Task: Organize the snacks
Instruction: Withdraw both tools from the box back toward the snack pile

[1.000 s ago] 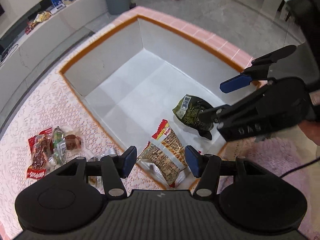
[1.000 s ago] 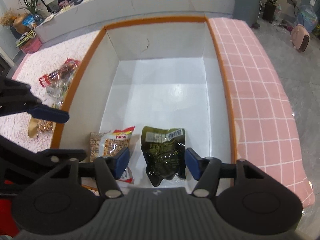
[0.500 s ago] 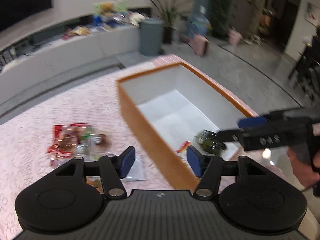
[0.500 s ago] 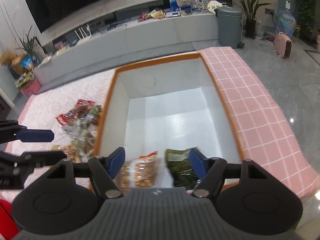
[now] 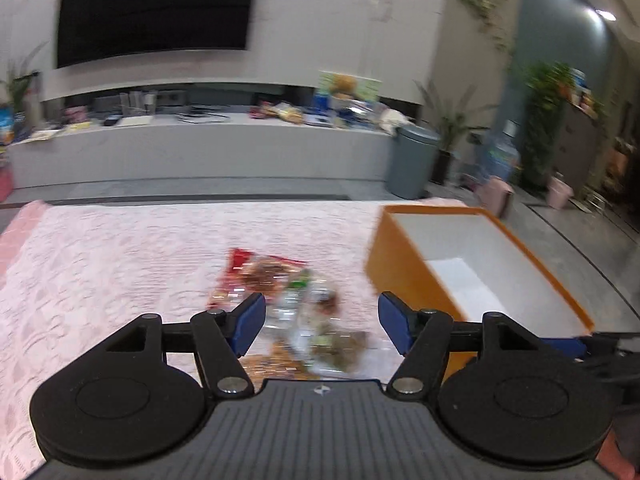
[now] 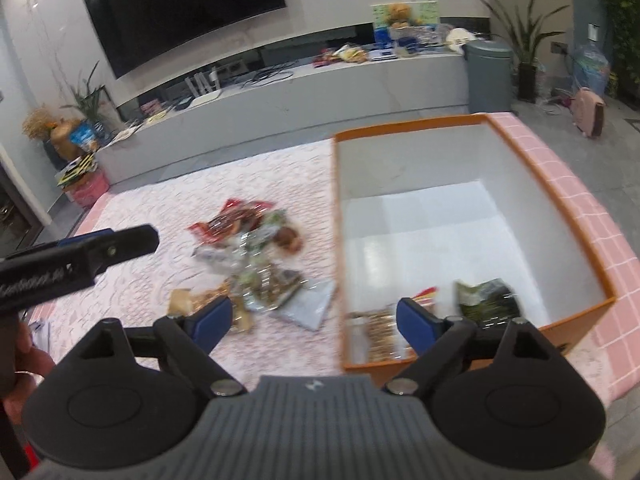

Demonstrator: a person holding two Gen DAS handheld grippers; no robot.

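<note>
A heap of snack packets (image 5: 296,300) (image 6: 256,256) lies on the pink lace cloth (image 5: 120,264), left of an orange box (image 6: 472,224) (image 5: 404,280) with white inside. In the box's near end lie a dark green packet (image 6: 486,300) and a tan nut packet (image 6: 376,332). My left gripper (image 5: 322,322) hovers over the heap, jaws opening, nothing between them. My right gripper (image 6: 314,318) hangs over the box's left wall and the heap's near edge, jaws opening and empty. The left gripper's finger (image 6: 116,246) shows at the left of the right wrist view.
A grey low counter (image 6: 320,92) with clutter runs behind the table, with a grey bin (image 6: 490,74) and plants at its right. A pink checked cloth (image 6: 580,208) covers the table right of the box. A hand (image 6: 24,360) shows at the left edge.
Both grippers pulled back out of the box and swung left toward the snack heap, tilting up so the room shows. Both pairs of jaws stand wider. The two packets stayed in the box.
</note>
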